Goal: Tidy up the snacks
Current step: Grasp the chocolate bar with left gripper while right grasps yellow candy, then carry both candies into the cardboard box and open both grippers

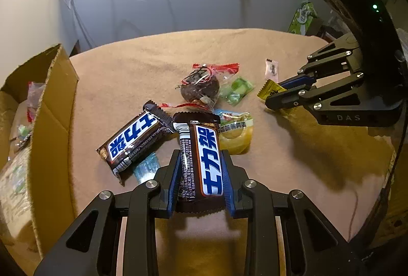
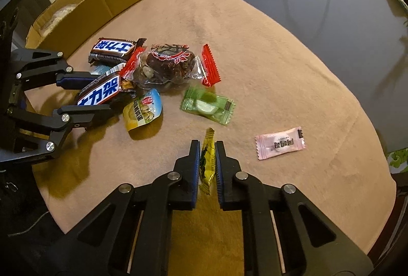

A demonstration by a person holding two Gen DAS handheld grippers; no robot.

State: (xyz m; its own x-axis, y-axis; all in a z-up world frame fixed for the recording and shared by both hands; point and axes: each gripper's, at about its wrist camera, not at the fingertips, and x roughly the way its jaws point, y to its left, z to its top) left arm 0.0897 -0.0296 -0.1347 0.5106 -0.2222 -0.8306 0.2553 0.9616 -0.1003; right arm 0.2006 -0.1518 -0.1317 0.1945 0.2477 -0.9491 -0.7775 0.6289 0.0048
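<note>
My left gripper (image 1: 200, 156) is shut on a brown chocolate bar (image 1: 204, 161) with a blue and white label, gripped along its length; the same bar (image 2: 102, 92) shows in the right wrist view. A second chocolate bar (image 1: 135, 138) lies just left of it. My right gripper (image 2: 207, 146) is shut on a small yellow candy packet (image 2: 207, 161), pinched edge-on between the blue pads. From the left wrist view the right gripper (image 1: 274, 95) holds the yellow packet (image 1: 270, 91) on the cloth.
A cardboard box (image 1: 51, 107) with several snacks inside stands at the left. On the tan cloth (image 2: 280, 87) lie a red-trimmed dark cake packet (image 2: 168, 66), a green candy (image 2: 207, 105), a yellow and blue egg packet (image 2: 141, 112) and a pink candy (image 2: 280, 143).
</note>
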